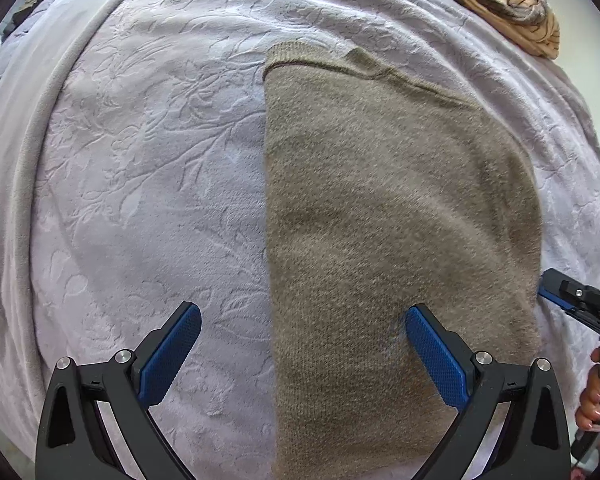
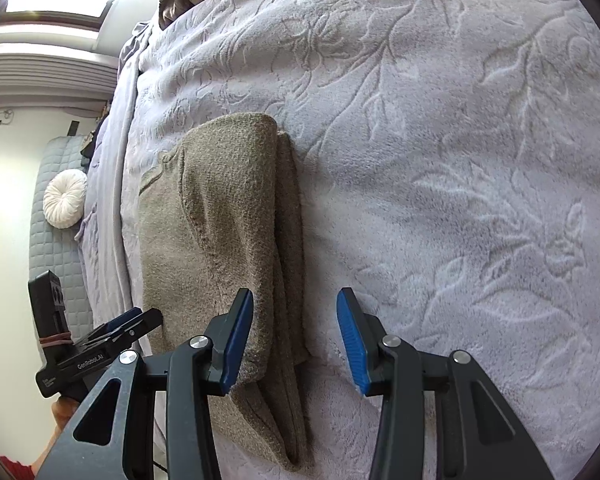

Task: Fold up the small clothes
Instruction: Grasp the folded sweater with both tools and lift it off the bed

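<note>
An olive-brown knit garment (image 1: 380,208) lies folded flat on a lilac embossed blanket (image 1: 148,168). My left gripper (image 1: 302,324) points down at it and stands open. The garment's left edge runs between its fingers, with the right pad over the knit. In the right wrist view the garment (image 2: 228,220) shows stacked layers along its right side. My right gripper (image 2: 296,320) is open, with that layered edge between its fingers and the left pad over the cloth. Each gripper shows in the other's view: the right gripper (image 1: 556,288) at the garment's right edge, the left gripper (image 2: 136,318) at its near left corner.
A tan striped fabric (image 1: 516,8) lies bunched at the blanket's far edge. A person's hand (image 1: 592,396) holds the right gripper's handle. Beyond the bed's side are a grey quilted panel (image 2: 48,248) and a round white cushion (image 2: 65,199). Open blanket (image 2: 460,160) stretches to the right.
</note>
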A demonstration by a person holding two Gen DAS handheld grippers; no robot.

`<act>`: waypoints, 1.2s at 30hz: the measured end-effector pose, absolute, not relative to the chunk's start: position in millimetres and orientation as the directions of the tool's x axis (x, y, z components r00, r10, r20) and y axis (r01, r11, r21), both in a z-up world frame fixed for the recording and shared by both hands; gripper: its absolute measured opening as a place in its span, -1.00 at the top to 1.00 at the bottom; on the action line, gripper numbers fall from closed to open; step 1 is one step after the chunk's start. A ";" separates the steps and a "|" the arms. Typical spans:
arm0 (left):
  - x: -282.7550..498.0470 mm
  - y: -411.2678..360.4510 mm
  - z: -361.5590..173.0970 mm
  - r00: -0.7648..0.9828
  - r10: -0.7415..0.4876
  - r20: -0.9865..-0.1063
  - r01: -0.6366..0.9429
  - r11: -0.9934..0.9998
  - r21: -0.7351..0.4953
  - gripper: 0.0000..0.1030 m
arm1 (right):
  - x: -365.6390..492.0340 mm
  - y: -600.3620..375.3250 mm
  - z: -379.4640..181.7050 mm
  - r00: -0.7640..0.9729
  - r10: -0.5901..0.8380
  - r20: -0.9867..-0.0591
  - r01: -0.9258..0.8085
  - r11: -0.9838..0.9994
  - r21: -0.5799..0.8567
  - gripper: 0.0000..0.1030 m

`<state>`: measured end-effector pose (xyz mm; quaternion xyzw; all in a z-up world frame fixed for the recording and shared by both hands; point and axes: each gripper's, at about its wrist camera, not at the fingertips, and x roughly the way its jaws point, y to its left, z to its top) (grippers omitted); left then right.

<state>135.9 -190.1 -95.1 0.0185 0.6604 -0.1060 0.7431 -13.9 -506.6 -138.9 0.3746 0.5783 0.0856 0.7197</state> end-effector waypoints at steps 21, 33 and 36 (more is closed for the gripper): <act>168.9 -216.5 -142.1 -0.045 -0.407 -0.913 0.230 0.885 -0.406 -1.00 | 34.6 -475.7 -188.1 0.222 0.805 -0.550 0.174 0.523 0.835 -0.07; 154.0 -184.0 -100.1 0.021 -0.476 -0.879 0.243 0.855 -0.458 -0.01 | 31.7 -442.9 -157.8 0.272 0.855 -0.441 0.209 0.395 0.895 0.29; 145.7 -175.2 -81.7 0.030 -0.490 -0.871 0.261 0.845 -0.467 -0.01 | 26.6 -434.8 -141.5 0.289 0.866 -0.409 0.208 0.360 0.910 0.29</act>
